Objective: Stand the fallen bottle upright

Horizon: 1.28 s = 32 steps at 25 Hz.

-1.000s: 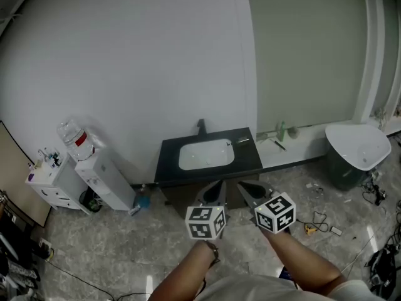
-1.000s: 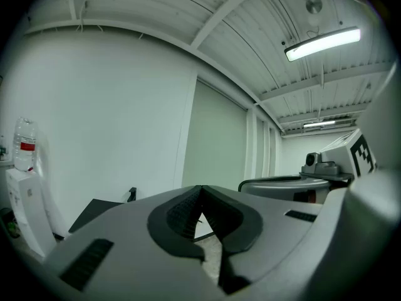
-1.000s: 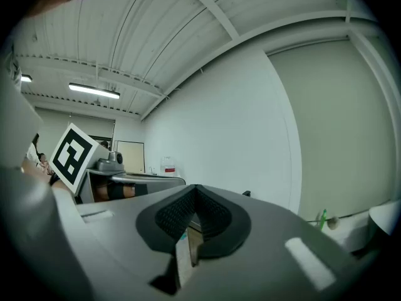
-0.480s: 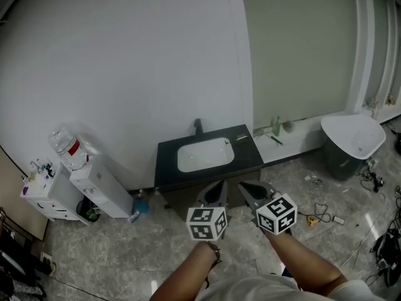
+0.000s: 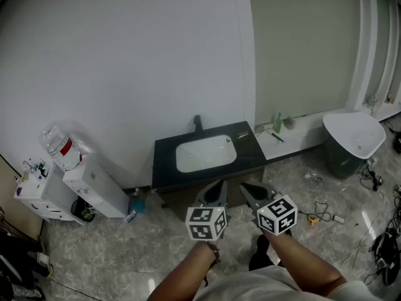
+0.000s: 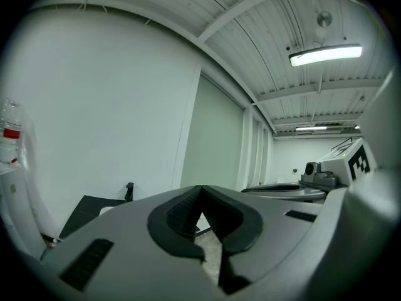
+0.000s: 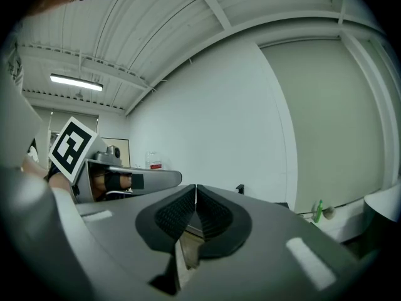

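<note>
A small green bottle (image 5: 277, 123) stands on the white ledge (image 5: 294, 142) right of the black counter (image 5: 250, 158) with its white sink (image 5: 205, 154); I cannot make out a fallen bottle. The green bottle (image 7: 318, 211) also shows far off in the right gripper view. Both grippers hang side by side over the floor, short of the counter. My left gripper (image 5: 220, 183) (image 6: 201, 187) is shut and empty. My right gripper (image 5: 243, 185) (image 7: 195, 186) has its jaws just starting to open, tips still together, nothing between them.
A water dispenser (image 5: 88, 179) with a clear jug stands at the left beside a white cabinet (image 5: 34, 196). A white-topped bin (image 5: 352, 142) is at the right. Cables and small bits (image 5: 322, 217) lie on the stone floor.
The view has slid as the person steps toward the counter; dispenser and cabinet drifted left. Both grippers keep their side-by-side pose. A dark shoe now shows under the right arm.
</note>
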Each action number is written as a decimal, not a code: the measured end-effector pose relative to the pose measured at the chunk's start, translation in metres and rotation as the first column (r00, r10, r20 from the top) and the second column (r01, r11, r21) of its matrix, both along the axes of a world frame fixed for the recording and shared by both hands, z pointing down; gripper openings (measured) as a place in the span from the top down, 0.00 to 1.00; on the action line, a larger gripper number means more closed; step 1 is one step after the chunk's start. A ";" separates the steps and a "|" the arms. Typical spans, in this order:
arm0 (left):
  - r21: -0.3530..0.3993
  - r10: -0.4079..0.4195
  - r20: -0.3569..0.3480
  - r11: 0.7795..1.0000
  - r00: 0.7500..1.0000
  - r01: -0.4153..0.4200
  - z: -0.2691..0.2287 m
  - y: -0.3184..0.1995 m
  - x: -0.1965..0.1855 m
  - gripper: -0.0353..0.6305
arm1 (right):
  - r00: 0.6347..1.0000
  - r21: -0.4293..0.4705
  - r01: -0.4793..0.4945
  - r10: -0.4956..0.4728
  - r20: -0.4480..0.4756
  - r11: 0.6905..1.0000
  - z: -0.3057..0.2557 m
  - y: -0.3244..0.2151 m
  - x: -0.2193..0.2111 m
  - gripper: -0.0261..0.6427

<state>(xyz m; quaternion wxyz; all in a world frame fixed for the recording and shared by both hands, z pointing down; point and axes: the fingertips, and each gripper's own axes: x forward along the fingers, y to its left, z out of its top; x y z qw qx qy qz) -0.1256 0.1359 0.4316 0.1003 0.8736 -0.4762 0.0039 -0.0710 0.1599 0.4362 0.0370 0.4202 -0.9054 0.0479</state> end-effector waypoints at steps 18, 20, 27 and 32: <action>-0.142 -0.186 -0.006 0.973 0.983 0.183 0.087 -0.428 0.082 0.94 | 0.927 -0.167 0.279 -0.311 -0.209 0.946 0.107 -0.449 0.081 0.94; -0.163 -0.221 -0.010 0.962 0.975 0.217 0.094 -0.460 0.080 0.94 | 0.881 -0.218 0.333 -0.385 -0.274 0.917 0.129 -0.488 0.082 0.93; -0.248 -0.280 0.006 0.930 0.960 0.272 0.127 -0.522 0.060 0.94 | 0.533 -0.413 0.479 -0.631 -0.564 0.774 0.231 -0.571 0.066 0.88; -0.300 -0.286 -0.011 0.915 0.958 0.270 0.144 -0.540 0.050 0.94 | 0.187 -0.569 0.497 -0.721 -0.668 0.656 0.308 -0.597 0.058 0.85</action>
